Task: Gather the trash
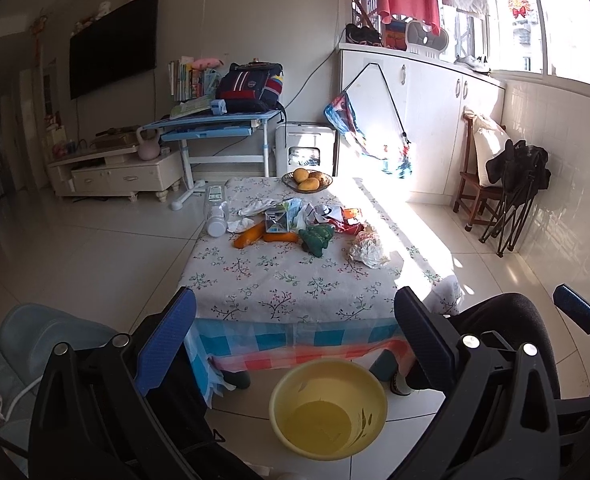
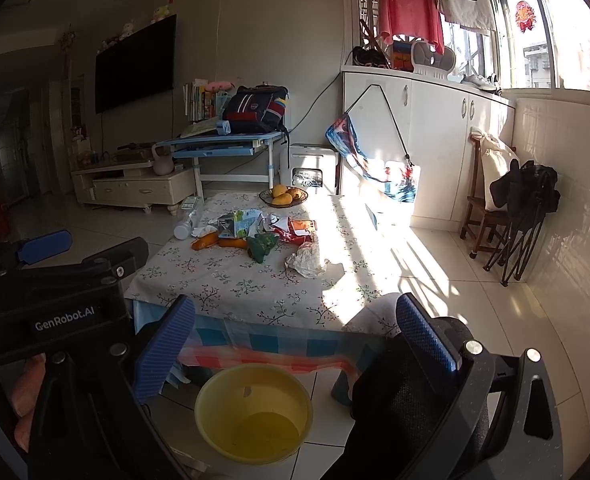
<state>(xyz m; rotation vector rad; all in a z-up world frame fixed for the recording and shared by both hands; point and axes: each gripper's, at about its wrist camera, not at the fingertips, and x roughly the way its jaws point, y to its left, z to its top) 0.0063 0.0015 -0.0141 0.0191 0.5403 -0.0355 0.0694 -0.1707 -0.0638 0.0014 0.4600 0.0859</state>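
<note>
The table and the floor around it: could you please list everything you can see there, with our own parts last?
table: one, floral cloth, centre.
fruit bowl: one, dark, yellow fruit inside, table's far edge.
crumpled paper: one, white, table's right side.
green plush toy: one, mid-table.
carrots: two, orange, beside the toy.
wrappers: several, mixed colours, piled mid-table.
plastic bottle: one, clear, lying at the left edge.
basin: one, yellow, on the floor before the table.
left tongs: open, empty.
right tongs: open, empty.
</note>
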